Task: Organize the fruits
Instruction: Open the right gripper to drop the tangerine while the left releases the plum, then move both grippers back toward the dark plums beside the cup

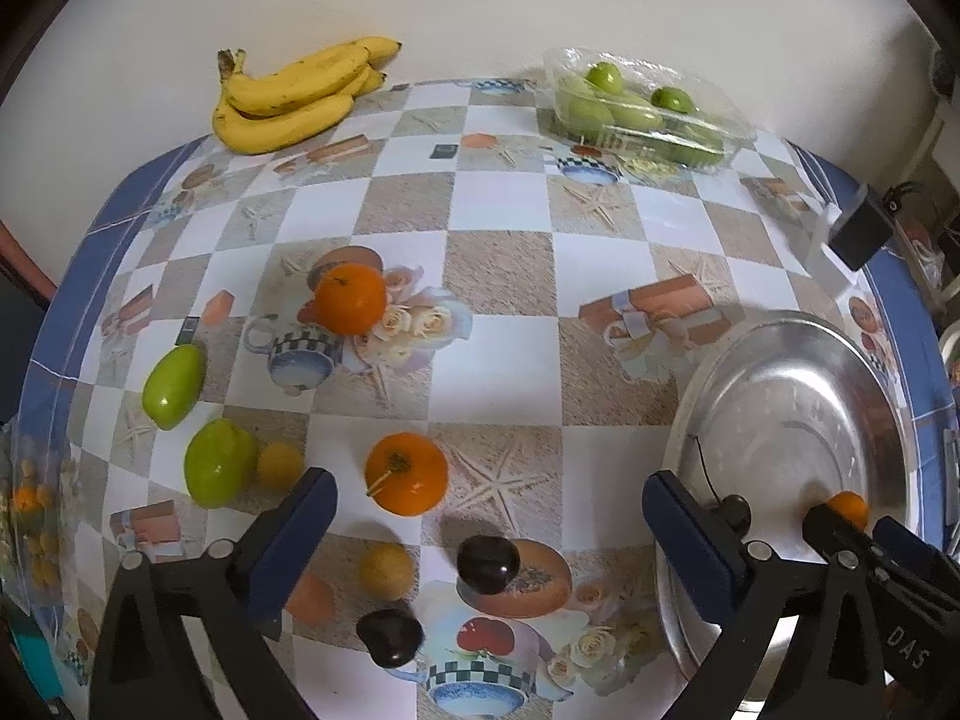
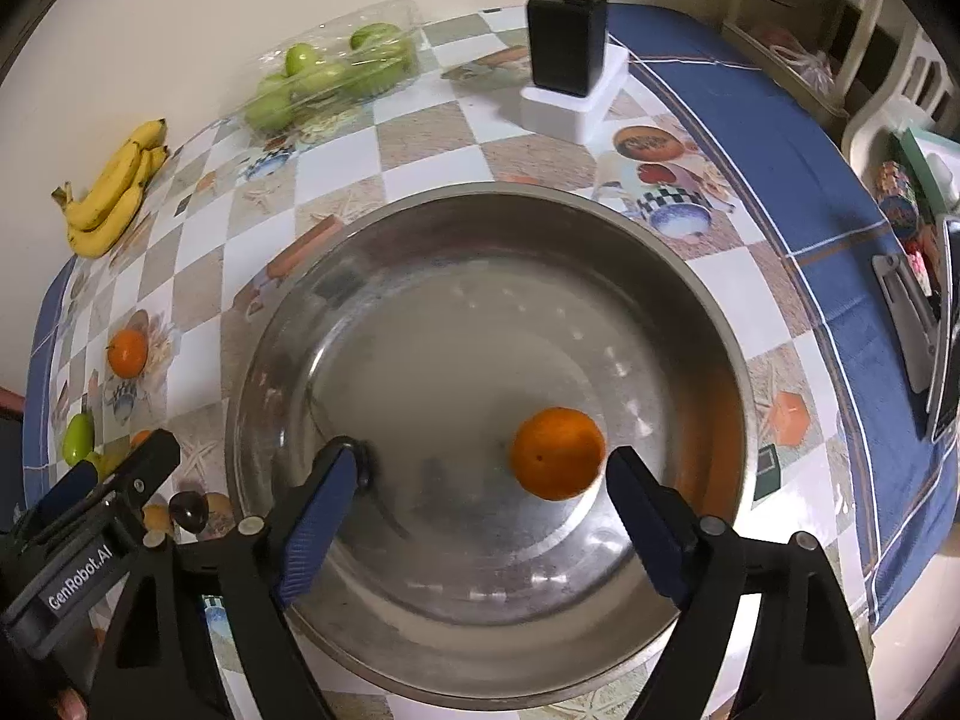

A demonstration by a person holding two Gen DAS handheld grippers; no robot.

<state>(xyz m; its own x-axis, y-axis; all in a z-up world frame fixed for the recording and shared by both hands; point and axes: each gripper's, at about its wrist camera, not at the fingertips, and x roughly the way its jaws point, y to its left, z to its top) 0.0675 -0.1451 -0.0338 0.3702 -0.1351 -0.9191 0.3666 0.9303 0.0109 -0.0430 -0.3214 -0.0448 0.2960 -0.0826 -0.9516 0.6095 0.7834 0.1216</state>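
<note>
lettering "genrobot.ai" marks the black left gripper (image 2: 114,546), "das" the right gripper (image 2: 474,516); both stand wide with nothing gripped. round orange fruit (image 2: 557,453) lies loose in the shiny steel basin (image 2: 288,324) between the right's blue pads. checkered printed tablecloth (image 1: 498,216) carries yellow bananas (image 1: 294,96), with a cream wall behind.

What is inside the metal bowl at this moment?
Inside the metal bowl lie one orange and a dark stemmed fruit, half hidden by a blue pad; anything beneath that pad cannot be seen.
</note>
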